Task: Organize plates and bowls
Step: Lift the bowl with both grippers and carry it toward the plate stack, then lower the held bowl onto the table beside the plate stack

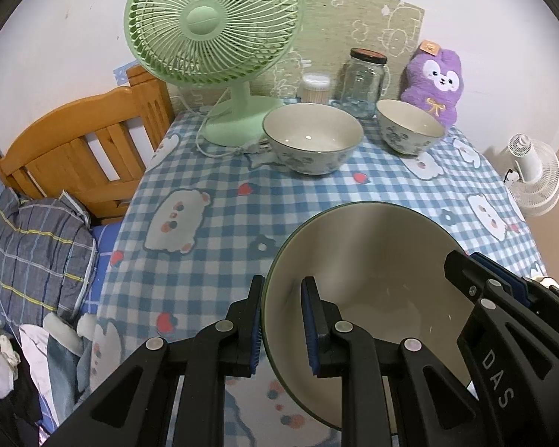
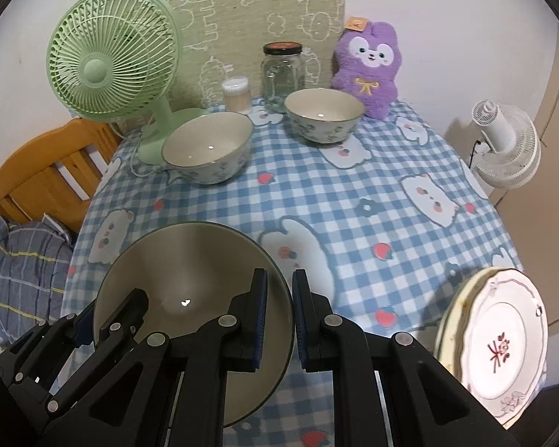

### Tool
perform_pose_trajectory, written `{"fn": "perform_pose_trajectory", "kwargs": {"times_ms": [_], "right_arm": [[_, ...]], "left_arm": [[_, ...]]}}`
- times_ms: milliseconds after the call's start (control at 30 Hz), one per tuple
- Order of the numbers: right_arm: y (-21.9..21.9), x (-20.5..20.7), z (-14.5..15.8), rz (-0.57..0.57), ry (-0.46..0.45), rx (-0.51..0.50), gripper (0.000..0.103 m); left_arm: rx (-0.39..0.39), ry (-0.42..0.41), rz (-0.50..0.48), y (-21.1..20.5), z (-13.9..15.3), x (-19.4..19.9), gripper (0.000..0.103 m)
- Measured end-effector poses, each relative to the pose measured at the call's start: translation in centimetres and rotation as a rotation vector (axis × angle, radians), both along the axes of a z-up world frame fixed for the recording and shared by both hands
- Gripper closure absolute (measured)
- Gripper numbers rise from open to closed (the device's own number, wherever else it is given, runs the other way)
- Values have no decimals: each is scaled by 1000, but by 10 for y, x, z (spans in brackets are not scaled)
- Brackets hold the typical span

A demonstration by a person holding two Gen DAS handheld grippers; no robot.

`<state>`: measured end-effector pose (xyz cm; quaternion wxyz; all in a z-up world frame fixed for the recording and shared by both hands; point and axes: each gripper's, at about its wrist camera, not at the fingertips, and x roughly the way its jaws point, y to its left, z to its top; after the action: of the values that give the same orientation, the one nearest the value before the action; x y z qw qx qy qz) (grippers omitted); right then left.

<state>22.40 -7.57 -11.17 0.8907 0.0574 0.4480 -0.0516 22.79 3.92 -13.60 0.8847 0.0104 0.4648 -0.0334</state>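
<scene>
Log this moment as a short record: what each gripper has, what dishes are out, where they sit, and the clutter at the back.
held: large bowl, gripped on opposite sides of its rim
left gripper: shut on the bowl's left rim
right gripper: shut on the bowl's right rim
loose bowls: two floral bowls, bigger bowl by the green fan, smaller bowl by the purple plush
plates: stack at the table's near right edge
back row: glass jar, small tub
surface: checked tablecloth
</scene>
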Motion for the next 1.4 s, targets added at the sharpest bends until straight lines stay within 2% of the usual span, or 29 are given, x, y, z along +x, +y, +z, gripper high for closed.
{"fn": "perform_pose_trajectory", "kwargs": {"times_ms": [833,1400], "right_arm": [[-70,-50,-20,19,39,-1,86],[-90,-80,-41,42,80,-5,86]], "left_arm": [[3,24,23,-71,-15,-56,87],[23,55,32,-96,-31,-89,87]]}}
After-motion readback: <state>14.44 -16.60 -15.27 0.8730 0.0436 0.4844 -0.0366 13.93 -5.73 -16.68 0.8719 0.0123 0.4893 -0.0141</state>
